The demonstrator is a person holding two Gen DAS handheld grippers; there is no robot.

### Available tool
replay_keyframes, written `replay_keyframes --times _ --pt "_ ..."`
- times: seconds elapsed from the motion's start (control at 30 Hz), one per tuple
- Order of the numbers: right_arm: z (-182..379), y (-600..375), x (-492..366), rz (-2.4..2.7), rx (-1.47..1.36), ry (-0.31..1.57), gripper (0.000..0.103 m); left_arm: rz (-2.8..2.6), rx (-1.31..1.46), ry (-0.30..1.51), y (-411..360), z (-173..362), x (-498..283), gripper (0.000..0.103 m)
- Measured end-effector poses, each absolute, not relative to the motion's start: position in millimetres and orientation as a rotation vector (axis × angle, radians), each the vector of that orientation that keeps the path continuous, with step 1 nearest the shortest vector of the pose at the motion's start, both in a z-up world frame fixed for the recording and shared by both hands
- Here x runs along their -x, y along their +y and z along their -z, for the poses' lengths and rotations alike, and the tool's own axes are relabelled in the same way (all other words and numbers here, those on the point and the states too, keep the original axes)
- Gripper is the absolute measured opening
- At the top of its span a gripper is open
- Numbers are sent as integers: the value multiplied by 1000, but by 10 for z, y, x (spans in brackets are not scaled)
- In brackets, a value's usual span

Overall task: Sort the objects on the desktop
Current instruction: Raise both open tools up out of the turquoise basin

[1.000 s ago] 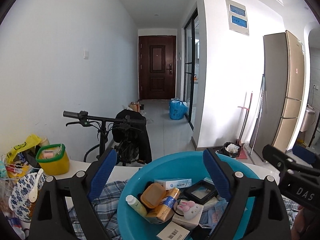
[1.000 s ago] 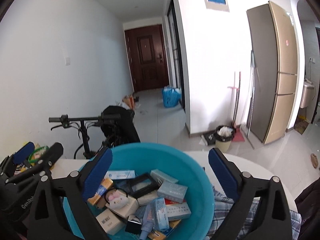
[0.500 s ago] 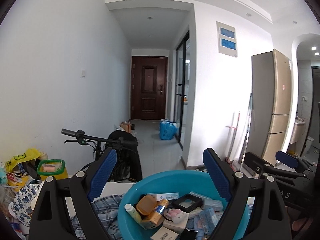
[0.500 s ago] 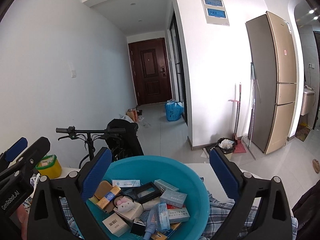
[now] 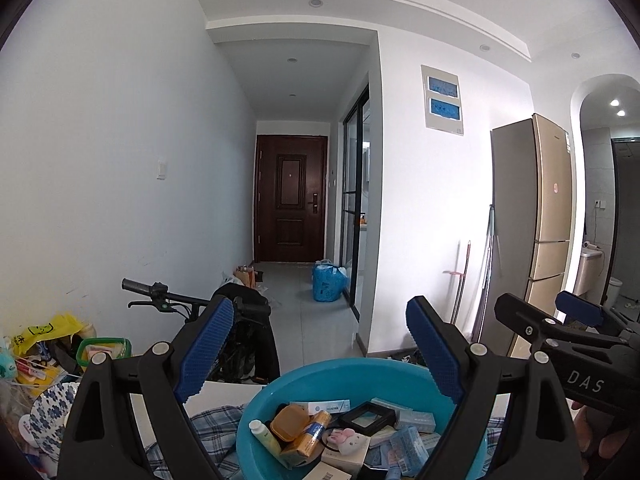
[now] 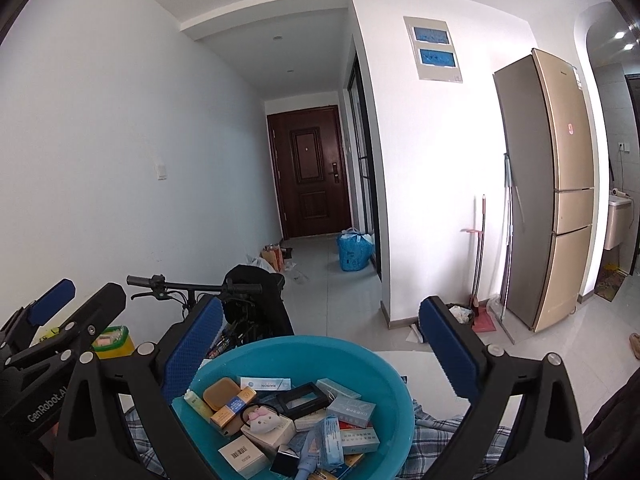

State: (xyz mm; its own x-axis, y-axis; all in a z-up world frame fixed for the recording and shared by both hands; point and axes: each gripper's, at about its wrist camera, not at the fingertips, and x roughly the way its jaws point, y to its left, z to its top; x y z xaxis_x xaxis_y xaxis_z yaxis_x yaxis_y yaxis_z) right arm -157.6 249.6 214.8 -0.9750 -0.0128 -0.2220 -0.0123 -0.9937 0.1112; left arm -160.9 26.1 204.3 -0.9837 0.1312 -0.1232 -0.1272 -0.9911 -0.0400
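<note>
White surface (image 6: pixel 424 364) carries a round turquoise plastic basin (image 6: pixel 384 368) heaped with small boxes. Both grippers, left gripper (image 5: pixel 316 354) and right gripper (image 6: pixel 320 350), hover released above; crowded items risk snagging.

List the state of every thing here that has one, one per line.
Left gripper: open, empty.
Right gripper: open, empty.
Basin: upright, full of small items.
Front door: shut.
Fridge: shut.
Black case: lying in basin.

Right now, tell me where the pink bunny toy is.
In both views the pink bunny toy lies inside the blue basin, left of centre, beside the black frame box.
</note>
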Motion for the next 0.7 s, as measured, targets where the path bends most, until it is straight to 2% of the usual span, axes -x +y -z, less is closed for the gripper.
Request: replay_keyframes --times 0.1,0.17,0.7 --pt "-2173 2494 1526 3116 -328 -178 98 -3004 168 -46 271 -2062 1560 93" --pt "-2193 2498 1492 3126 -313 -177 99 -3016 138 -50 268 -2081 1518 103" --pt "-2302 2495 1268 3129 -213 -159 100 -3015 7 -107 148 -2235 1188 103"
